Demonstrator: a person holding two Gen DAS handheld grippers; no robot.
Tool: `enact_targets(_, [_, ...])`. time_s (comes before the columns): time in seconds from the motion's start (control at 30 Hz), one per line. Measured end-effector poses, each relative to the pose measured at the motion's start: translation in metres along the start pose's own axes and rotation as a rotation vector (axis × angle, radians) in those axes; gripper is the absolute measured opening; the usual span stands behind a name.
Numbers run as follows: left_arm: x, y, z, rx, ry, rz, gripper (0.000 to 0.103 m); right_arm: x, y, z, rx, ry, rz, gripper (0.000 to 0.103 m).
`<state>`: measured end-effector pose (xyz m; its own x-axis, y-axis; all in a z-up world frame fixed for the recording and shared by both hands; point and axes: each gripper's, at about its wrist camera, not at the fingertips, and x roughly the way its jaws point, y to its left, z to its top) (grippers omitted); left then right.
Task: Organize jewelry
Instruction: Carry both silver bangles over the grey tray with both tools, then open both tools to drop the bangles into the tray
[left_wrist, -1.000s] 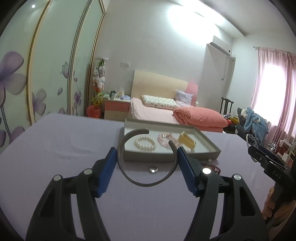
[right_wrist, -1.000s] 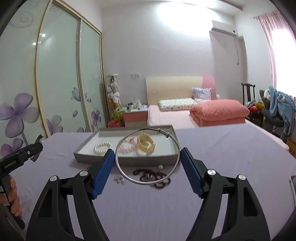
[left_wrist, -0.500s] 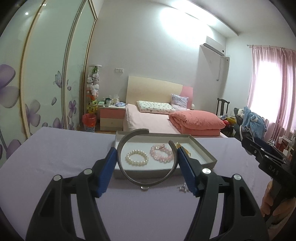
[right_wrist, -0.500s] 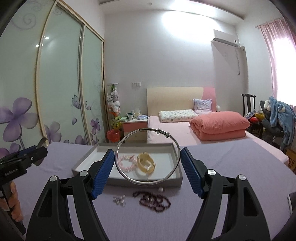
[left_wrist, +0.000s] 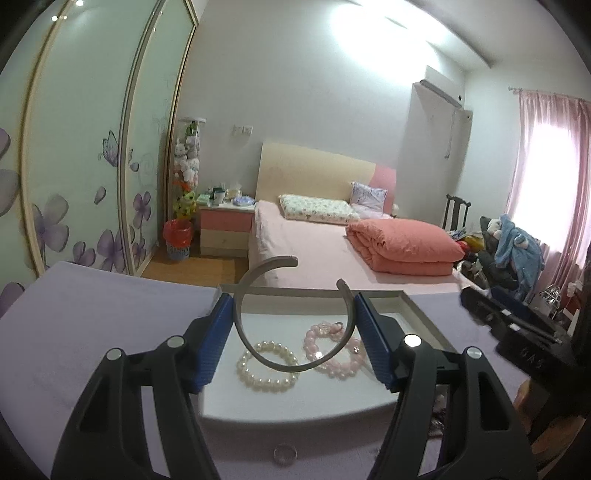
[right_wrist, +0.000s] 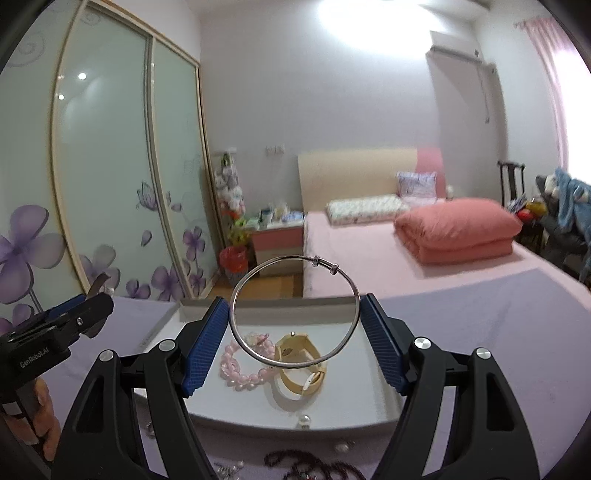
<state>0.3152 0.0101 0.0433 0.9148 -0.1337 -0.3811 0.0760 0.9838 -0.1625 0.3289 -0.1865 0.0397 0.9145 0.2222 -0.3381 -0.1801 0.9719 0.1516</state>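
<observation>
My left gripper (left_wrist: 293, 326) is shut on a grey open cuff bangle (left_wrist: 258, 350), held above the grey tray (left_wrist: 417, 314). In the tray lie a white pearl bracelet (left_wrist: 267, 369) and a pink bead bracelet (left_wrist: 334, 350). My right gripper (right_wrist: 293, 325) is shut on a thin silver bangle (right_wrist: 295, 310), held above the same tray (right_wrist: 354, 402), over the pink bead bracelet (right_wrist: 240, 365) and a yellow bangle (right_wrist: 299, 362).
On the purple table (left_wrist: 92, 332) in front of the tray lie a ring (left_wrist: 284, 453), a pearl (right_wrist: 304, 419), dark beads (right_wrist: 314, 467) and small earrings (right_wrist: 227, 469). A bed (left_wrist: 332, 251) and wardrobe doors (right_wrist: 110, 177) stand behind.
Both grippers have moved forward and now hang over the tray, each still holding its bangle; the tray looks much closer and larger.
</observation>
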Motion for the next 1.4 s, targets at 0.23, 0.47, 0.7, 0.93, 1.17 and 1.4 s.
enact_targets(0.23, [0.046, 0.007, -0.006, -0.029, 0.072, -0.006, 0.065, 0.051, -0.012, -0.014, 0.039, 0.139, 0.006, 0.074])
enact_targets(0.47, [0.07, 0.009, -0.014, -0.03, 0.116, -0.001, 0.065, 0.05, -0.017, -0.019, 0.067, 0.174, 0.023, 0.083])
enact_targets(0.7, [0.087, 0.002, -0.015, -0.021, 0.141, 0.005, 0.065, 0.047, -0.027, -0.012, 0.106, 0.158, 0.032, 0.083])
enact_targets(0.93, [0.1, 0.01, -0.02, -0.053, 0.163, 0.011, 0.067, 0.051, -0.03, -0.01, 0.108, 0.159, 0.029, 0.083])
enact_targets(1.17, [0.098, 0.014, -0.02, -0.065, 0.149, 0.004, 0.067, 0.057, -0.025, -0.01, 0.083, 0.166, 0.024, 0.083])
enact_targets(1.4, [0.098, 0.017, -0.022, -0.073, 0.152, 0.01, 0.067, 0.059, -0.021, -0.011, 0.061, 0.165, 0.019, 0.083])
